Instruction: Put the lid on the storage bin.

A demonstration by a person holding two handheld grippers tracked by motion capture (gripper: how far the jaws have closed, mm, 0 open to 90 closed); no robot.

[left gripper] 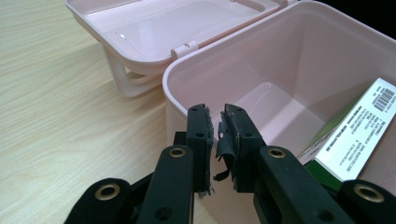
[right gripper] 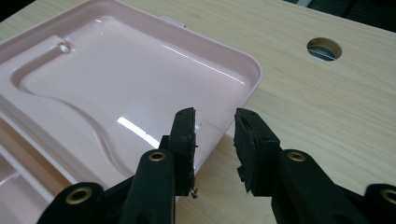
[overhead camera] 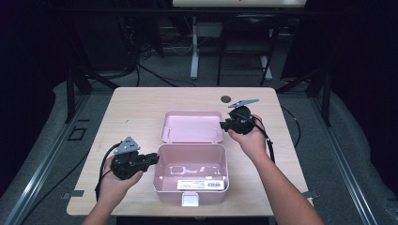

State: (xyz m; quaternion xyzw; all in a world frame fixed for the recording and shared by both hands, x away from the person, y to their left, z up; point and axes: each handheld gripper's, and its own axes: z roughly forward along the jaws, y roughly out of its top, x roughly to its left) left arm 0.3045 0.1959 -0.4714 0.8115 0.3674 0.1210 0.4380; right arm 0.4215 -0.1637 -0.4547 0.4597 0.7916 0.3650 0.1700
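An open pink box [overhead camera: 190,157] stands near the table's front edge, its lid [overhead camera: 192,125] folded flat behind it. A white pack with a barcode [left gripper: 359,130] leans inside the front wall. My left gripper [overhead camera: 155,158] is at the box's left wall. In the left gripper view its jaws [left gripper: 217,133] are almost together at the top of that wall [left gripper: 175,107], with a pale sliver between the torn pads. My right gripper [overhead camera: 224,125] is at the lid's right edge. In the right gripper view it stands open [right gripper: 215,135], one jaw over the lid [right gripper: 116,79], the other over the table.
A round cable hole [overhead camera: 225,99] [right gripper: 324,48] lies in the wooden table [overhead camera: 136,108] behind the right hand. Bare wood runs around the box on both sides. Beyond the far edge are desk legs, cables and dark floor.
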